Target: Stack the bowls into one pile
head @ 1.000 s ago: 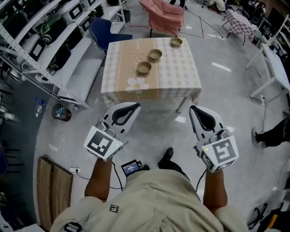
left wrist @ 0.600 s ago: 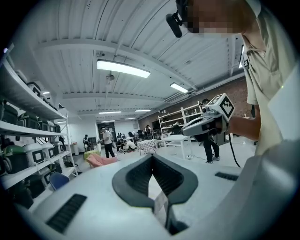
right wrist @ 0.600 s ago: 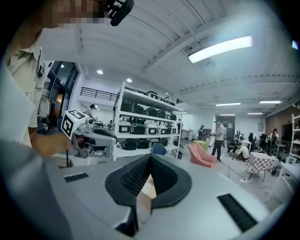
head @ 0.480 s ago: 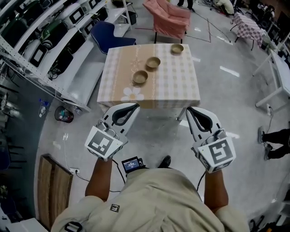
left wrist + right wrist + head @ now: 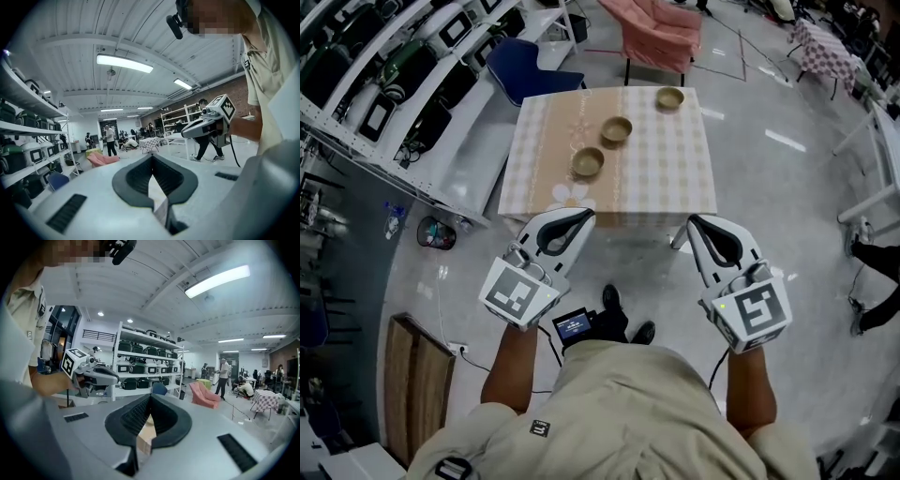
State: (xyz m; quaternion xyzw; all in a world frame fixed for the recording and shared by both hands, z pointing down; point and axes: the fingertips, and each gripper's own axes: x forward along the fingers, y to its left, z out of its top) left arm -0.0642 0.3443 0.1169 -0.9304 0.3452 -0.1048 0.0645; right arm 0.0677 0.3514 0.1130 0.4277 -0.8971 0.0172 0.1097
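Three tan bowls stand apart on a table with a checked cloth (image 5: 666,169) ahead of me: one near the front left (image 5: 588,162), one in the middle (image 5: 616,129), one at the far right corner (image 5: 669,97). My left gripper (image 5: 580,218) and right gripper (image 5: 699,224) hang side by side in front of the table's near edge, well short of the bowls. Both are shut with nothing between the jaws. The left gripper view shows its jaws (image 5: 151,157) met at the tip, pointing up at the ceiling. The right gripper (image 5: 150,397) looks the same.
A pink armchair (image 5: 661,33) stands beyond the table and a blue chair (image 5: 520,66) at its far left. Shelving with equipment (image 5: 384,84) runs along the left. A wooden board (image 5: 412,389) lies on the floor at lower left. A white table (image 5: 877,131) is at the right.
The table and bowls have drawn a little closer and lower in the head view as I step forward. Both grippers keep the same pose, shut.
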